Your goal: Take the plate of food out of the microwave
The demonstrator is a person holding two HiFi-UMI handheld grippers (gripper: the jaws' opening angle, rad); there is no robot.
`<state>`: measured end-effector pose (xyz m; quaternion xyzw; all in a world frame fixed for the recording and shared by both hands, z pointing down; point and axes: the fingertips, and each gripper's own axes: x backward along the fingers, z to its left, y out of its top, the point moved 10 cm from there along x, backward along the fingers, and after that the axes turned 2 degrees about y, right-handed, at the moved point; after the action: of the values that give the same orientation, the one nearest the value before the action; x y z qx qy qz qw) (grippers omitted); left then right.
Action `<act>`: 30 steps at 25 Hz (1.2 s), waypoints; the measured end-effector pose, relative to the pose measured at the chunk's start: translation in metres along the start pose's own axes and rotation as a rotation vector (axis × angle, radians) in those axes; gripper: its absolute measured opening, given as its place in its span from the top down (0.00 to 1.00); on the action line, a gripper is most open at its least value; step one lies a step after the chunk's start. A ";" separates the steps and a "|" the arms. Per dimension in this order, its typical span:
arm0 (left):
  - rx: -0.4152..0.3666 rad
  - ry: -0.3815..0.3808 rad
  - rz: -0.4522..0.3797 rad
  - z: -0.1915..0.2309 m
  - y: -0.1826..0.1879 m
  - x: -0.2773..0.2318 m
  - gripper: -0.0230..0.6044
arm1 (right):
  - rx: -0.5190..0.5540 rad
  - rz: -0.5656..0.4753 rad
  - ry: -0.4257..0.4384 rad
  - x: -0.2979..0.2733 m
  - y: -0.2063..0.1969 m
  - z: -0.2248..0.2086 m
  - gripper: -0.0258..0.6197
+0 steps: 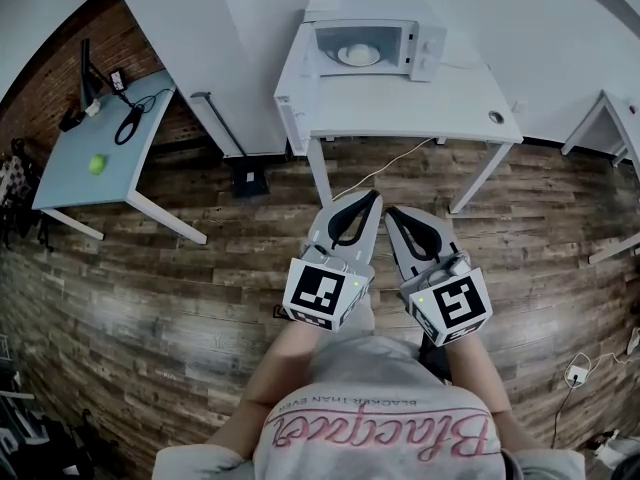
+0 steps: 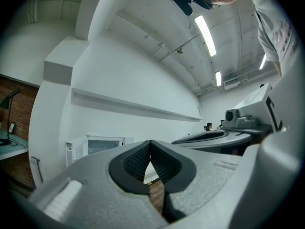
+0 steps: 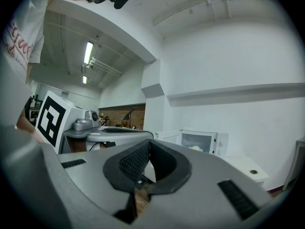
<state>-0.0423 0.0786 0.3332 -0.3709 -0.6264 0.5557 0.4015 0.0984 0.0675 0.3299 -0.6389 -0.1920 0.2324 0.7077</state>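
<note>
Left gripper (image 1: 372,200) and right gripper (image 1: 395,214), jaws of each pressed together on nothing, are level side by side over wood-plank floor (image 1: 200,268), well apart from white desk (image 1: 400,113) bearing microwave (image 1: 425,48), inside which sits plate of food (image 1: 358,55), a pale rounded mound on white.

You wear a pale, short-sleeved T-shirt (image 1: 375,383) with pink cursive lettering (image 1: 385,433) across the chest. A smaller dark line of print sits beside it, probably text but too small to read. Your left gripper (image 1: 374,197) and right gripper (image 1: 392,211) are grey shells with black ribbed pads (image 2: 136,163). Each carries a white cube (image 1: 325,293) with black square markers.
</note>
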 end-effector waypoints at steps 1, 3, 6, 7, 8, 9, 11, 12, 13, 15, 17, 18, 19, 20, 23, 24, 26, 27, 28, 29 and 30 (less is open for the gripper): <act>0.000 0.001 0.003 0.004 -0.001 -0.004 0.96 | 0.001 0.000 0.001 -0.005 0.000 -0.003 0.94; -0.001 0.002 0.013 0.013 -0.004 -0.012 0.96 | 0.001 0.001 0.001 -0.013 -0.001 -0.010 0.94; -0.004 -0.003 0.012 0.024 -0.005 -0.026 0.96 | -0.003 0.003 -0.008 -0.026 -0.002 -0.020 0.94; -0.004 -0.006 0.011 0.028 -0.006 -0.031 0.96 | -0.005 0.004 -0.014 -0.030 -0.002 -0.024 0.94; -0.001 -0.008 0.012 0.032 -0.007 -0.035 0.96 | -0.006 0.005 -0.018 -0.034 -0.003 -0.028 0.94; 0.004 -0.011 0.013 0.036 -0.008 -0.039 0.96 | -0.006 0.007 -0.022 -0.038 -0.003 -0.031 0.94; 0.013 -0.018 0.017 0.043 -0.011 -0.047 0.96 | -0.004 0.011 -0.028 -0.046 -0.004 -0.038 0.94; 0.016 -0.018 0.018 0.047 -0.013 -0.051 0.96 | -0.003 0.014 -0.030 -0.051 -0.004 -0.041 0.94; 0.021 -0.016 0.017 0.051 -0.014 -0.056 0.96 | -0.002 0.016 -0.030 -0.055 -0.004 -0.045 0.94; 0.037 -0.007 0.012 0.060 -0.016 -0.068 0.96 | 0.001 0.026 -0.029 -0.064 -0.005 -0.055 0.94; 0.054 0.002 0.007 0.069 -0.018 -0.080 0.96 | -0.003 0.037 -0.030 -0.073 -0.007 -0.065 0.94; 0.058 0.003 0.007 0.073 -0.019 -0.086 0.96 | -0.006 0.040 -0.031 -0.078 -0.008 -0.070 0.94; 0.060 0.003 0.006 0.078 -0.020 -0.091 0.96 | -0.008 0.042 -0.032 -0.084 -0.008 -0.074 0.94; 0.062 0.001 0.007 0.083 -0.020 -0.097 0.96 | -0.009 0.043 -0.034 -0.090 -0.008 -0.077 0.94; 0.070 -0.008 0.015 0.097 -0.023 -0.112 0.96 | -0.018 0.048 -0.047 -0.105 -0.009 -0.088 0.94; 0.074 -0.010 0.017 0.101 -0.025 -0.117 0.96 | -0.020 0.052 -0.051 -0.110 -0.010 -0.092 0.94; 0.083 -0.014 0.017 0.109 -0.028 -0.127 0.96 | -0.019 0.060 -0.054 -0.118 -0.011 -0.100 0.94; 0.089 -0.016 0.017 0.113 -0.029 -0.133 0.96 | -0.018 0.065 -0.056 -0.123 -0.011 -0.104 0.94; 0.094 -0.018 0.017 0.117 -0.030 -0.138 0.96 | -0.017 0.072 -0.060 -0.126 -0.012 -0.108 0.94; 0.099 -0.022 0.017 0.120 -0.031 -0.143 0.96 | -0.017 0.079 -0.064 -0.130 -0.013 -0.111 0.94; 0.102 -0.025 0.017 0.123 -0.033 -0.148 0.96 | -0.017 0.086 -0.068 -0.134 -0.014 -0.115 0.94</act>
<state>-0.0958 -0.1091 0.3449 -0.3486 -0.5990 0.5949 0.4072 0.0553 -0.1041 0.3350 -0.6443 -0.1904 0.2827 0.6846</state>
